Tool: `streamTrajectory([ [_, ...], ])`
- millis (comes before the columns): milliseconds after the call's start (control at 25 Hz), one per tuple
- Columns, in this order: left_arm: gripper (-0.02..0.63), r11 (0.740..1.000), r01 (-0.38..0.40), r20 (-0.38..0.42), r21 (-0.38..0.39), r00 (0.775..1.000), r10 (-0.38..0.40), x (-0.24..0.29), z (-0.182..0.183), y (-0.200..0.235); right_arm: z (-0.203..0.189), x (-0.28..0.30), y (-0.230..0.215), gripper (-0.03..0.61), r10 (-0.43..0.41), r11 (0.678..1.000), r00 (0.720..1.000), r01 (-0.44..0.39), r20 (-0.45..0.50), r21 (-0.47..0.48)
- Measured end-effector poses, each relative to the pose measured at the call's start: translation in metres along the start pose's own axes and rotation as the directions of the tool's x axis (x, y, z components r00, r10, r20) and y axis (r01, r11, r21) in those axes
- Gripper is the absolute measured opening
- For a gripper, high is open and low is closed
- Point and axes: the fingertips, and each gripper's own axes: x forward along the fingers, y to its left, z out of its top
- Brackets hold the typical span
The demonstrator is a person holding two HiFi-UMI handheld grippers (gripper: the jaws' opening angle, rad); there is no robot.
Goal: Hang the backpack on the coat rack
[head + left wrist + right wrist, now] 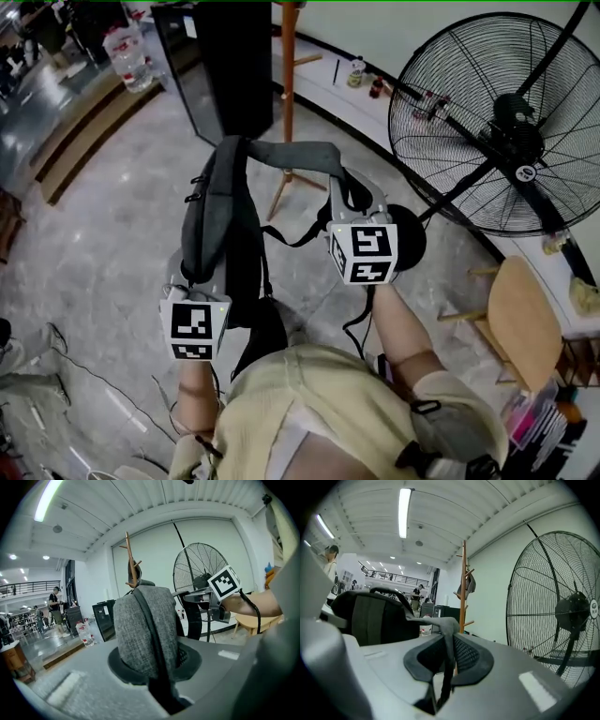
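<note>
Hanging mid-frame in the head view, the backpack (246, 272) is carried by both grippers. The left gripper (192, 291) clamps its padded grey strap (140, 630), and the right gripper (349, 211) pinches a thinner strap (449, 634), possibly the other shoulder strap. Beyond, at upper centre, stands the coat rack (288, 94).

The backpack (225, 211) is dark grey with black straps. The left gripper (157, 677) and the right gripper (440, 667) are light grey, with black-and-white square markers (364, 251). At 12 o'clock the coat rack (288, 94) is brown wood; at 2 o'clock the fan (511, 131) is black
</note>
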Motion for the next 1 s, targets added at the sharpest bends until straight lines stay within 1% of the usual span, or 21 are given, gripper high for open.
streamTrajectory([
  [400,0.063,0.997,0.075,0.025,0.013,0.997,-0.075,0.073,0.006,0.043,-0.004,0.071,-0.022,0.034,-0.107,0.993,0.993,0.104,-0.045,-0.063],
  [720,0.063,0.988,0.151,0.015,0.037,0.988,-0.152,0.131,0.012,0.085,0.001,0.133,-0.041,0.034,-0.203,0.977,0.976,0.196,-0.073,-0.088],
  [1000,0.063,0.977,0.201,0.025,0.067,0.979,-0.203,0.164,0.021,0.112,0.007,0.171,-0.057,0.034,-0.281,0.957,0.957,0.274,-0.068,-0.095],
])
